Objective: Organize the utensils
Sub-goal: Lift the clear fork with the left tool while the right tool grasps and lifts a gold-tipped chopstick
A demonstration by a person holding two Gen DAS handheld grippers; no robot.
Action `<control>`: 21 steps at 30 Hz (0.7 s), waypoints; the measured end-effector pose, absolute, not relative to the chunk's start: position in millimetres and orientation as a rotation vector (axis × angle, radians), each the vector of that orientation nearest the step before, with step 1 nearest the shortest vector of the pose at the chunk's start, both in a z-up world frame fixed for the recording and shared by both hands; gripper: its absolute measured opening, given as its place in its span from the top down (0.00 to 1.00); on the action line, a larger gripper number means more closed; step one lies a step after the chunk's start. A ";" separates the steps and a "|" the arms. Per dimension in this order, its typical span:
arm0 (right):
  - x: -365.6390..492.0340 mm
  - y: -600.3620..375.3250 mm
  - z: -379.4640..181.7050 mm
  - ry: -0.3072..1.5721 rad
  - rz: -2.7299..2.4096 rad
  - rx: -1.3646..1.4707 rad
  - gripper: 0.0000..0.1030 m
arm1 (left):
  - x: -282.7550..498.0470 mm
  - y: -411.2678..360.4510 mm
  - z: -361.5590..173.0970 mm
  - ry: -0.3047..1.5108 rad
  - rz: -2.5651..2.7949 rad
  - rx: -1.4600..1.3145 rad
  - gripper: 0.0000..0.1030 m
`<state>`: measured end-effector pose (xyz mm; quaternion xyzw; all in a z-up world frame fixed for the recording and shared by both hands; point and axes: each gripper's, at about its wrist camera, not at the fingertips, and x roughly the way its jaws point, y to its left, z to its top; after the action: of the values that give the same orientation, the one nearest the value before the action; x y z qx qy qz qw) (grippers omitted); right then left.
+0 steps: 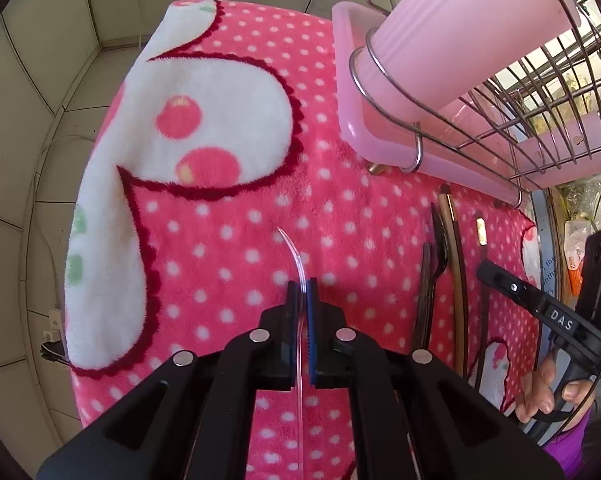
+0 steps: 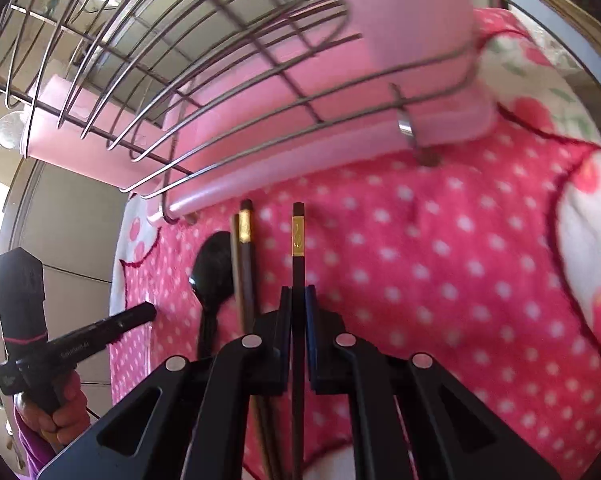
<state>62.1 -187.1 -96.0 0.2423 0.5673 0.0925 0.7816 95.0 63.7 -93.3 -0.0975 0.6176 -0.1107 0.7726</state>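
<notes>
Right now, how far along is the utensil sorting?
Nothing looks put away yet: no utensil shows in the pink cup of the wire rack. In hand: the left gripper pinches a clear plastic utensil, the right gripper a dark chopstick. Left on the blanket: a black spoon and more chopsticks.

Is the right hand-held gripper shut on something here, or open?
Shut on a chopstick. In the right wrist view the right hand-held gripper has its jaws pressed against the dark gold-banded chopstick, which runs between them.
</notes>
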 end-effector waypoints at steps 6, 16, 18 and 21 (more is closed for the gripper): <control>58.4 -196.4 -93.6 1.280 0.195 0.477 0.93 | 102.4 58.1 -95.3 1.376 -0.235 -0.183 0.97; 79.1 -189.4 -93.9 1.334 0.245 0.408 0.83 | 110.4 58.8 -99.3 1.398 -0.255 -0.194 0.96; 81.7 -185.7 -95.2 1.340 0.237 0.375 0.84 | 112.2 61.7 -100.5 1.402 -0.260 -0.199 0.96; 80.9 -183.7 -97.1 1.325 0.226 0.357 0.92 | 114.3 66.0 -102.2 1.399 -0.266 -0.208 0.96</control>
<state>80.9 -183.7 -97.1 0.1644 0.6104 0.1039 0.7679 114.3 66.0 -102.2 -0.0954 0.6406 -0.1217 0.7521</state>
